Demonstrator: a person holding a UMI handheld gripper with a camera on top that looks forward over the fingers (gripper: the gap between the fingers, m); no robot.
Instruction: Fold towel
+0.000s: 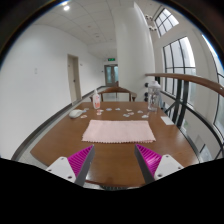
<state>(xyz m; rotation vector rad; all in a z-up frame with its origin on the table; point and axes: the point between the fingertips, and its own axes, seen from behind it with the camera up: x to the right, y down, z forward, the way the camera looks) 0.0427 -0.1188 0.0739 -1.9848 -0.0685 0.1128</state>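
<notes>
A pale pink towel (118,131) lies flat and spread out on the brown wooden table (60,142), ahead of my fingers and apart from them. My gripper (113,160) is open, held above the near part of the table. Its two magenta pads (80,159) stand wide apart with only bare table between them. Nothing is held.
At the table's far end stand a clear bottle (154,98), a small pink-and-white container (97,101), a white object (76,113) and small scattered items (130,112). A wooden chair (116,93) is beyond. A curved wooden railing (190,82) runs along the right, by tall windows.
</notes>
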